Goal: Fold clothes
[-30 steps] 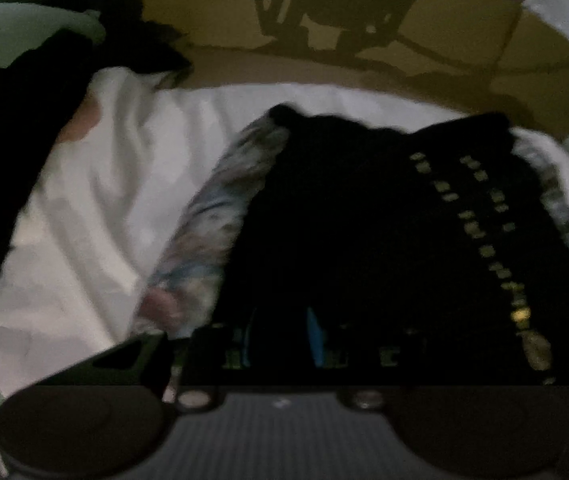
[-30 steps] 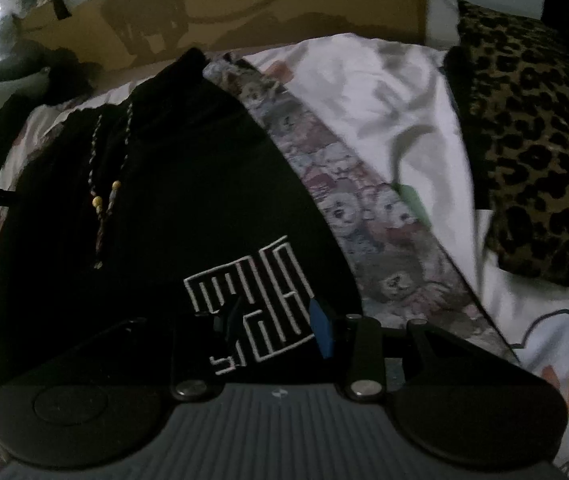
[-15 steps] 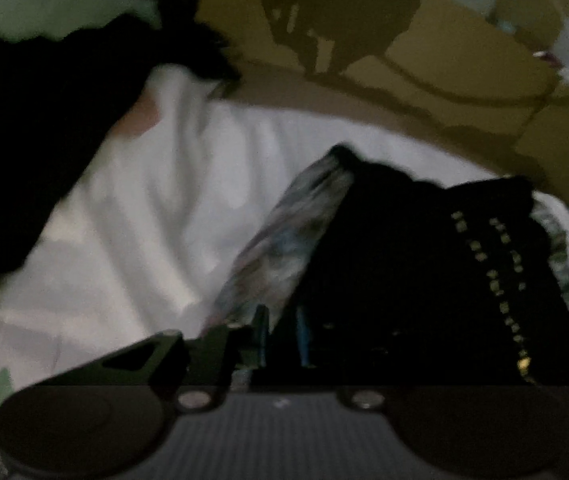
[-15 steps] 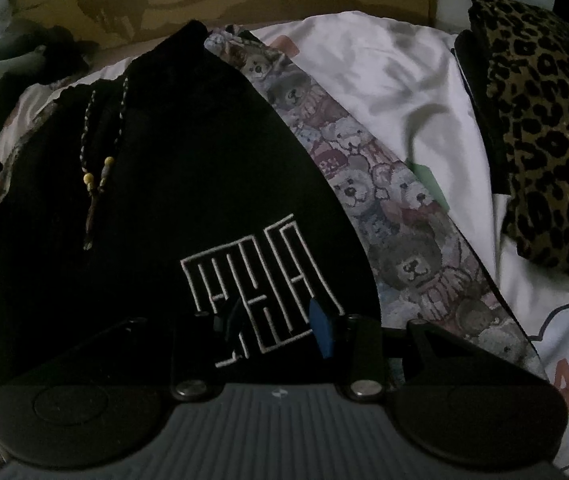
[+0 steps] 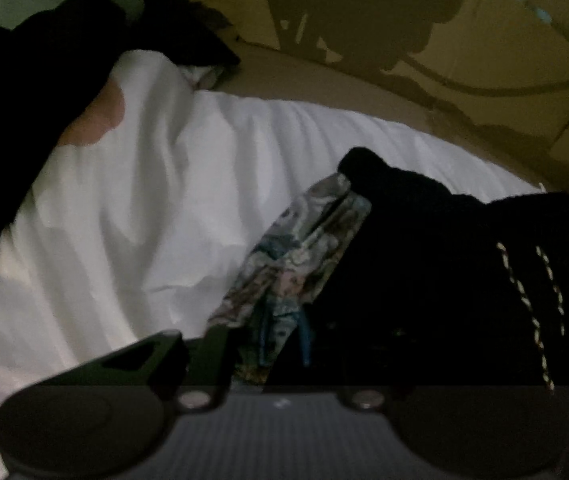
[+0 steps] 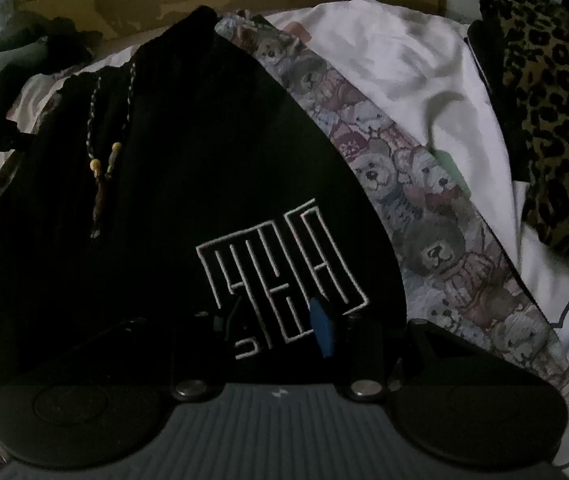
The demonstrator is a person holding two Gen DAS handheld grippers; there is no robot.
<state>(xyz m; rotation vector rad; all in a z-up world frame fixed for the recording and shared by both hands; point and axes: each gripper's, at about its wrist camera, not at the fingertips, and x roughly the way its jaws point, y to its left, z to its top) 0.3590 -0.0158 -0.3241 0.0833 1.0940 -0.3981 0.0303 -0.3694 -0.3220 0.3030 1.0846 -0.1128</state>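
Soft, thick black hoodie (image 6: 164, 200), floppy: left gripper (image 5: 284, 336) nearly closed at its 9 o'clock edge, hold unclear; right gripper (image 6: 276, 324) half-open over the logo.

We see a black hoodie (image 6: 164, 208) of matt, finely ribbed knit cloth, its white logo (image 6: 280, 276) stitched in raised thread. Its drawcord (image 6: 96, 120) is braided, tipped with glossy beads. Beneath it lies a woven-looking teddy-bear print fabric (image 6: 424, 232) on a smooth, creased white sheet (image 5: 156, 216). The leopard cushion (image 6: 552, 120) looks soft, and the cardboard (image 5: 504, 52) is dull.
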